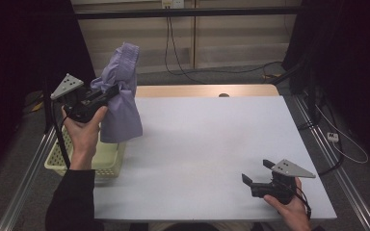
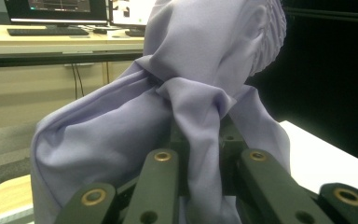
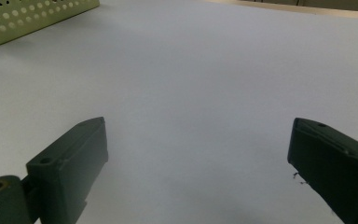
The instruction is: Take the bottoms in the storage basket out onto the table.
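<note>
A lavender cloth garment (image 1: 121, 91) hangs in the air over the table's left edge, bunched at the top with a ribbed band. My left gripper (image 1: 110, 92) is shut on a fold of it, held up by a hand at the left. In the left gripper view the lavender cloth (image 2: 177, 93) drapes over the jaws, a twisted fold pinched between them. My right gripper (image 1: 257, 172) rests low near the table's front right corner, jaws wide apart. In the right gripper view my right gripper (image 3: 198, 161) stands open with bare white table (image 3: 191, 79) between its fingers.
A pale green perforated basket (image 1: 107, 159) sits just off the table's left edge, under the hanging cloth; its wall (image 3: 28, 18) shows in the right gripper view. The white table top (image 1: 207, 144) ends in a wooden strip (image 1: 202, 90) at the back. Cables hang beyond it.
</note>
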`<state>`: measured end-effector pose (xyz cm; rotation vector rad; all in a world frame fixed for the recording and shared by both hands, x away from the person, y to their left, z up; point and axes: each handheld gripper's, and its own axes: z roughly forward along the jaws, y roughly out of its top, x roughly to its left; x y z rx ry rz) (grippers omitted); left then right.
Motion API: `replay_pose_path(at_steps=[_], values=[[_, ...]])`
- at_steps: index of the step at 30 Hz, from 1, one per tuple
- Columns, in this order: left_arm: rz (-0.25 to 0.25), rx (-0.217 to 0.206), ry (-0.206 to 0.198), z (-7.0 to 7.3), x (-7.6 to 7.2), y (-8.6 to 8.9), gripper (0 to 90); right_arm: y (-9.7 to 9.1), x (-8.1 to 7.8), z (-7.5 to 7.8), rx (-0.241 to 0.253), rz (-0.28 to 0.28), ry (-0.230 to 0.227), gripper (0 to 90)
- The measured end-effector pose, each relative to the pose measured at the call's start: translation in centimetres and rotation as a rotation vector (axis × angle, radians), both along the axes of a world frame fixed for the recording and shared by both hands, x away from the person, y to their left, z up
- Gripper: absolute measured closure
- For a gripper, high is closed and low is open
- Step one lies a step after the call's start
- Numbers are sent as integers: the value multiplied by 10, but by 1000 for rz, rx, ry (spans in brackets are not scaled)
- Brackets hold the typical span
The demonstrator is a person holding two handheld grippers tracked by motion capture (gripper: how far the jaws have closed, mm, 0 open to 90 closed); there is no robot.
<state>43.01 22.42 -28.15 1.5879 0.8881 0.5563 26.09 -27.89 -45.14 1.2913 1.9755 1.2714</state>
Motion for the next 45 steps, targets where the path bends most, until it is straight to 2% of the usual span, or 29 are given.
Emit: replay_pose_path(at_steps=[6,15,21,23,29,34,45], values=[[-34,-16,-5,-3,3,-13,821,0,0,0,3,-3,3,51],[-56,-13,-18,-2,3,-25,821,0,0,0,2,-1,1,51],[-71,5,-12,0,11,-32,821,0,0,0,0,-8,3,51],[-82,-7,-14,0,12,-36,821,0,0,0,-1,-7,2,51],[-115,-8,-17,-1,7,-47,821,0,0,0,-5,-2,-1,51],[-141,8,-32,3,1,-58,821,1,-1,0,1,0,-3,51],[-179,29,-20,1,-4,-75,820,1,-2,1,-3,10,-9,51]])
